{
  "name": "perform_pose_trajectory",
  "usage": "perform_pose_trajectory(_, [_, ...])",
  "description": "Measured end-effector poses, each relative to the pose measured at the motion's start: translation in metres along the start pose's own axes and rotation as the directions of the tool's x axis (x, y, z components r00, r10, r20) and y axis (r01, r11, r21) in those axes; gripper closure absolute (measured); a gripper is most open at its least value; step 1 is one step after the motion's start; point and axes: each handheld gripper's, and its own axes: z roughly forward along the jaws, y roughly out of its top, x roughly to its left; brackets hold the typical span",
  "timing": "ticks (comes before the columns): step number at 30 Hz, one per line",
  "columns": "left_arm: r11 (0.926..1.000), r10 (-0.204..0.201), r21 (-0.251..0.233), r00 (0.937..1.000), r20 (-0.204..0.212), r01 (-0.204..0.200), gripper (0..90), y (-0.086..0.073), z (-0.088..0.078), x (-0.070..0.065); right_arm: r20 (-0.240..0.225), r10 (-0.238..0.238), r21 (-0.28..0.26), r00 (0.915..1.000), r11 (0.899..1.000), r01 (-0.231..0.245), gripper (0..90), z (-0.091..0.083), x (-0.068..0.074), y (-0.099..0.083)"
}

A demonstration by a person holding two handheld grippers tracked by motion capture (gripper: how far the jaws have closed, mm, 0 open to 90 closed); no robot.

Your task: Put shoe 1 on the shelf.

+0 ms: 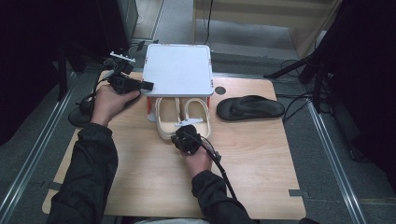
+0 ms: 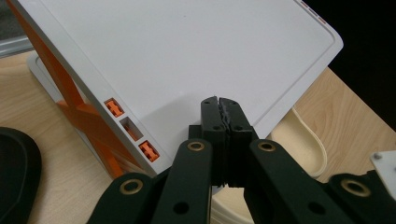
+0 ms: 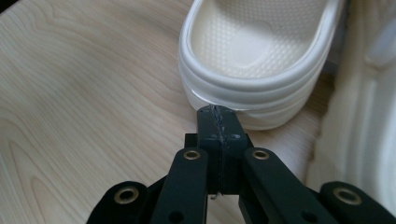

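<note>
Two cream sandals lie side by side on the wooden table (image 1: 140,177), their front ends tucked under a white shelf. One cream sandal (image 3: 254,60) sits right in front of the right gripper (image 3: 218,112) — its round heel rim is at the jaw tips, so close that I cannot tell if they touch. The jaws are pressed together with nothing between them. The second cream sandal (image 3: 364,140) lies just beside that gripper, on its right side in the right gripper view.

The white shelf (image 1: 177,70) stands on orange legs (image 2: 70,100) over the sandals. The left gripper (image 2: 222,103) has its tips at the shelf's top near the edge — its jaws are together too, and they hold nothing. A bit of cream sandal peeks out below the shelf, past those tips.

A black flip-flop (image 1: 250,108) lies on the table, well apart from both grippers, on the far side of the shelf from the left one.
</note>
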Motion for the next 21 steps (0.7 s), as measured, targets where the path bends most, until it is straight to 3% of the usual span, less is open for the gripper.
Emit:
perform_pose_trajectory(11, [1.0000,0.008,0.000,0.9999,-0.009,-0.008,90.0,0.000,0.000,-0.001,0.005,0.045,-0.023,0.9990,0.999,-0.045,90.0,0.018,-0.001,0.016])
perform_pose_trajectory(21, [0.9999,0.009,0.005,1.0000,-0.001,-0.009,90.0,0.000,0.001,-0.002,0.050,0.051,-0.032,0.9975,0.998,-0.049,90.0,0.039,-0.003,0.046])
